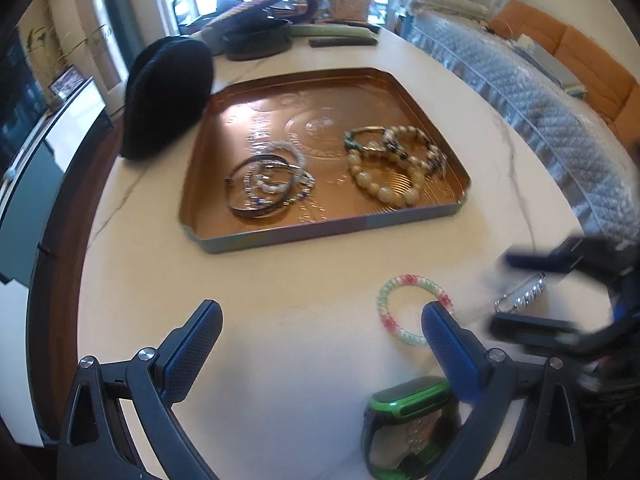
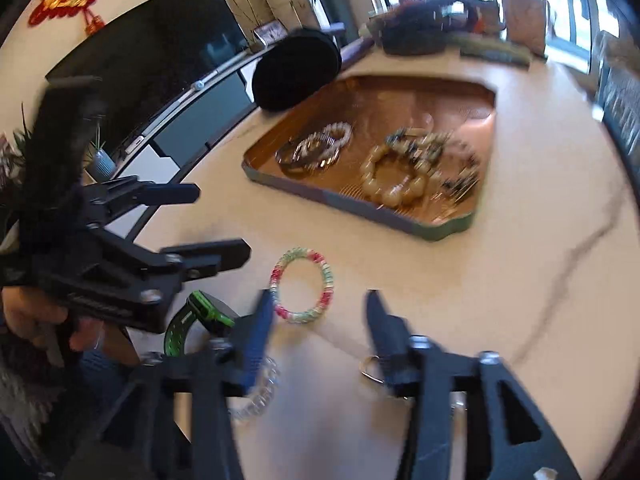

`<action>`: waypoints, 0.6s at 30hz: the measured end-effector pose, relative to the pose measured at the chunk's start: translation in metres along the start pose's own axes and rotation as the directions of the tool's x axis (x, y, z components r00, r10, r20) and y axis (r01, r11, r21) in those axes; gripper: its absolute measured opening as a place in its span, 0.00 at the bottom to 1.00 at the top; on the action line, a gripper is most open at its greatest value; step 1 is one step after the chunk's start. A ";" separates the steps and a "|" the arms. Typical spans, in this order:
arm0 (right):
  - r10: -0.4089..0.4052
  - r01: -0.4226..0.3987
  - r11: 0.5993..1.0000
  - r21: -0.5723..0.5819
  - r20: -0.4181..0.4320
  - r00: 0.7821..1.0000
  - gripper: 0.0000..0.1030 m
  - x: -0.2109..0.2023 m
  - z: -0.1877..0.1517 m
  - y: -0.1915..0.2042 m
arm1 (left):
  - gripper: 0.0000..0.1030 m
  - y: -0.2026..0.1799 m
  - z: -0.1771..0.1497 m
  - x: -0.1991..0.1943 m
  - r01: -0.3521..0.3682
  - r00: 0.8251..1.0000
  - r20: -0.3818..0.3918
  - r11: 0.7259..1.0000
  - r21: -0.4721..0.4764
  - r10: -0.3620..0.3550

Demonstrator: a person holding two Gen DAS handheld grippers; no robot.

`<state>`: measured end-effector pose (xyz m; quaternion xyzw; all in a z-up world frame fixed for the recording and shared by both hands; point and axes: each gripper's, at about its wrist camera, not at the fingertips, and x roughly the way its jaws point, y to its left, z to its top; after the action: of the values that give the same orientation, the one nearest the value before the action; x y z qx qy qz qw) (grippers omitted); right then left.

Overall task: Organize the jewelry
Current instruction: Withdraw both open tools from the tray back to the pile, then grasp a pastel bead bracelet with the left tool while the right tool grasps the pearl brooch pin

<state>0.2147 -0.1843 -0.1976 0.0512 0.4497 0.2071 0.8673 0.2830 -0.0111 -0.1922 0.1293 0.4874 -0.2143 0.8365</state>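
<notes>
The green watch (image 1: pixel 408 424) lay nearest, under my spread, empty left gripper (image 1: pixel 320 344). My right gripper (image 2: pixel 318 332), also spread, hovered beside the coil bracelet (image 2: pixel 303 285); I'd straddle its rim squarely, then carry it to the tray (image 1: pixel 320 230).

My tray (image 1: pixel 400 216) was coppery orange inside, its outer rim teal. In it lay cream-coloured beads (image 1: pixel 384 184) and silvery bangles (image 1: pixel 264 184). The coil bracelet (image 1: pixel 404 308) on the white, grey-veined table (image 1: pixel 280 300) ran pink, white and pale green. The watch (image 1: pixel 404 404) was black and bright green; my finger pads (image 1: pixel 448 344) were blue.
</notes>
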 end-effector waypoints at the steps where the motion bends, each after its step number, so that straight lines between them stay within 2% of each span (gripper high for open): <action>1: -0.038 0.039 0.999 -0.030 0.023 0.999 0.61 -0.011 -0.002 0.001 | 0.96 -0.005 0.000 0.002 -0.005 1.000 -0.003 1.000 0.021 0.005; 4: -0.073 0.075 0.996 -0.045 0.046 0.996 0.62 -0.028 -0.009 -0.008 | 0.96 -0.018 -0.001 0.008 0.000 1.000 -0.011 0.997 0.075 0.001; 8: -0.098 0.097 0.994 -0.054 -0.009 0.995 0.62 -0.021 -0.025 -0.020 | 0.93 -0.027 -0.001 0.019 0.009 0.999 -0.045 0.996 0.092 -0.005; 11: -0.145 0.140 0.985 -0.097 -0.048 0.988 0.61 -0.008 -0.032 -0.022 | 0.72 -0.025 -0.002 0.028 0.049 0.996 -0.082 0.995 0.086 -0.042; 12: -0.152 0.145 0.984 -0.103 -0.063 0.986 0.55 -0.006 -0.035 -0.023 | 0.65 -0.023 -0.002 0.032 0.055 0.994 -0.101 0.996 0.075 -0.048; 14: -0.192 0.181 0.972 -0.149 -0.063 0.979 0.36 -0.006 -0.040 -0.021 | 0.55 -0.018 0.000 0.035 0.056 0.995 -0.086 0.997 0.059 -0.050; 15: -0.220 0.206 0.962 -0.180 -0.061 0.974 0.20 -0.004 -0.039 -0.019 | 0.43 -0.017 0.001 0.034 0.056 0.996 -0.079 0.997 0.056 -0.052; 16: -0.224 0.209 0.960 -0.189 -0.061 0.973 0.11 -0.002 -0.036 -0.019 | 0.35 -0.015 0.001 0.034 0.055 0.996 -0.074 0.997 0.046 -0.051; 17: -0.214 0.200 0.964 -0.177 -0.063 0.975 0.10 -0.001 -0.035 -0.020 | 0.31 -0.014 0.002 0.035 0.046 0.997 -0.071 0.998 0.039 -0.043; 18: -0.206 0.194 0.968 -0.158 -0.057 0.977 0.10 0.000 -0.032 -0.023 | 0.22 -0.013 0.004 0.035 0.039 0.997 -0.070 0.999 0.031 -0.037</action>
<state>0.1965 -0.2084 -0.2233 -0.0679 0.4670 0.1538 0.8681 0.2950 -0.0323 -0.2204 0.1411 0.5150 -0.2335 0.8126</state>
